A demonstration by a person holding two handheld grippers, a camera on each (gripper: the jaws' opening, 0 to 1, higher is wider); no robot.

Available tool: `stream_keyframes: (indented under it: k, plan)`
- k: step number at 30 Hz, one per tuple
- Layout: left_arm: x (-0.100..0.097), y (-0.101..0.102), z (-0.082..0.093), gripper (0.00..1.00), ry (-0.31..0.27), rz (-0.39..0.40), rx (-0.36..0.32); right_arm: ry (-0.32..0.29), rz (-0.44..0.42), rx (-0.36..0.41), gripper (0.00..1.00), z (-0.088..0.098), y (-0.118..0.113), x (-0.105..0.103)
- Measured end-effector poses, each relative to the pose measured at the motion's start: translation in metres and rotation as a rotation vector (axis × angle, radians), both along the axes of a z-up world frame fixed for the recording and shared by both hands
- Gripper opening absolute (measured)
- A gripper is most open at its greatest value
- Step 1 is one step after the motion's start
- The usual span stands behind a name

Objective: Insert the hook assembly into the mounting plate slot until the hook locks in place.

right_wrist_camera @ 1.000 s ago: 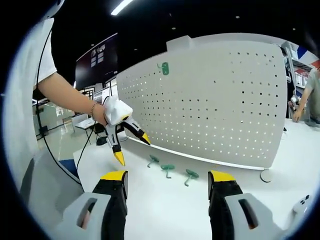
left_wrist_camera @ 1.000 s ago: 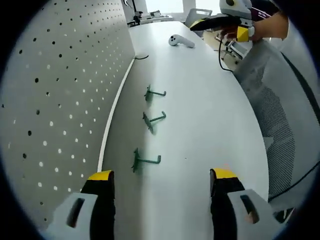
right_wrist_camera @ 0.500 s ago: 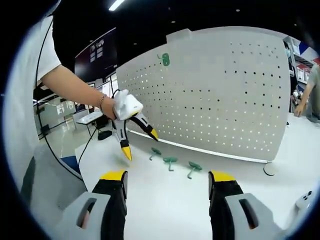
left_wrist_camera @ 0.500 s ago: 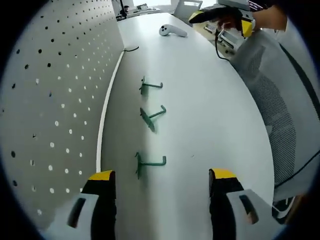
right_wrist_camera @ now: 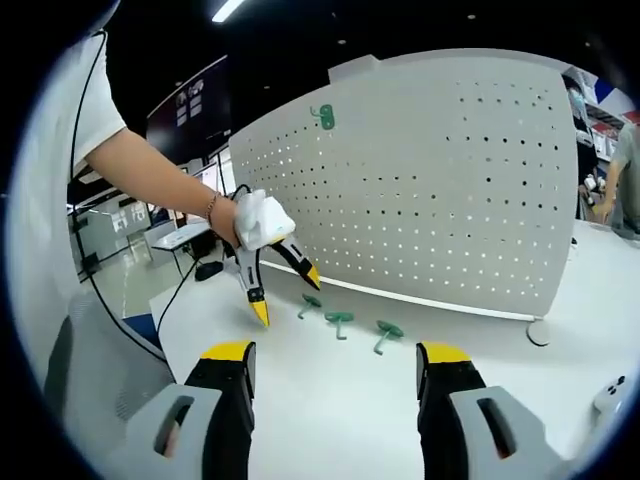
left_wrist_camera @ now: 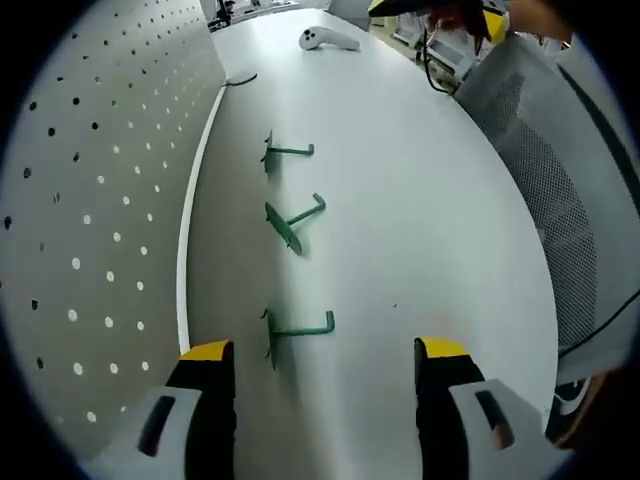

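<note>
Three green hooks lie on the white table beside the pegboard: a near hook (left_wrist_camera: 296,331), a middle hook (left_wrist_camera: 293,220) and a far hook (left_wrist_camera: 285,152). My left gripper (left_wrist_camera: 325,365) hangs open just short of the near hook, nothing between its fingers. From the right gripper view the same hooks (right_wrist_camera: 340,322) lie in a row at the foot of the white pegboard (right_wrist_camera: 440,190), and the left gripper (right_wrist_camera: 283,293) hovers open over the leftmost one. A green hook (right_wrist_camera: 326,117) hangs high on the board. My right gripper (right_wrist_camera: 330,370) is open and empty, well back from them.
A white controller (left_wrist_camera: 328,39) and a dark cable (left_wrist_camera: 240,80) lie at the table's far end. A mesh chair (left_wrist_camera: 540,160) stands along the table's right edge. The pegboard (left_wrist_camera: 90,200) walls off the left. A person (right_wrist_camera: 620,180) stands past the board.
My left gripper has moved forward and down toward the near hook; the hooks have not moved. The right gripper view has barely shifted.
</note>
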State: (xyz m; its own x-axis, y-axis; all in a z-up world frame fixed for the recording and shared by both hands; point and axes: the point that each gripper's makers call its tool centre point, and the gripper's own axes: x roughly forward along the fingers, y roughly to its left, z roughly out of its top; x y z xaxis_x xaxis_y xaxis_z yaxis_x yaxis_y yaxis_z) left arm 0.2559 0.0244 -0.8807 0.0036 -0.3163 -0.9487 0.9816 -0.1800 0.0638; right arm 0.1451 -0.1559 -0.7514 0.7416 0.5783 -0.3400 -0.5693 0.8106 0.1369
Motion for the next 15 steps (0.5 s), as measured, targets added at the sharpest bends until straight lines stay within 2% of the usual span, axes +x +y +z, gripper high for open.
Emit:
stream_keyframes:
  k: [3,6,9,13,15]
  plan:
    - [-0.0017,-0.0001,-0.0018,0.73,0.025,0.014,-0.013,0.005,-0.003,-0.009,0.62,-0.0016,-0.0005,-0.0001]
    - [0.0012,0.0003,-0.0017,0.74,0.016,0.016,-0.008,0.006,-0.006,-0.014,0.61,-0.0023,-0.0019,0.0003]
    - [-0.0032,0.0,-0.0024,0.7,0.04,-0.003,-0.007,0.008,-0.011,-0.009,0.61,-0.0026,-0.0027,0.0008]
    - [-0.0011,0.0012,-0.004,0.71,0.071,0.047,-0.014,0.007,-0.013,-0.008,0.6,-0.0025,-0.0032,0.001]
    - [-0.0005,-0.0008,-0.0035,0.72,0.064,0.031,-0.027,0.005,-0.015,-0.008,0.59,-0.0021,-0.0037,0.0011]
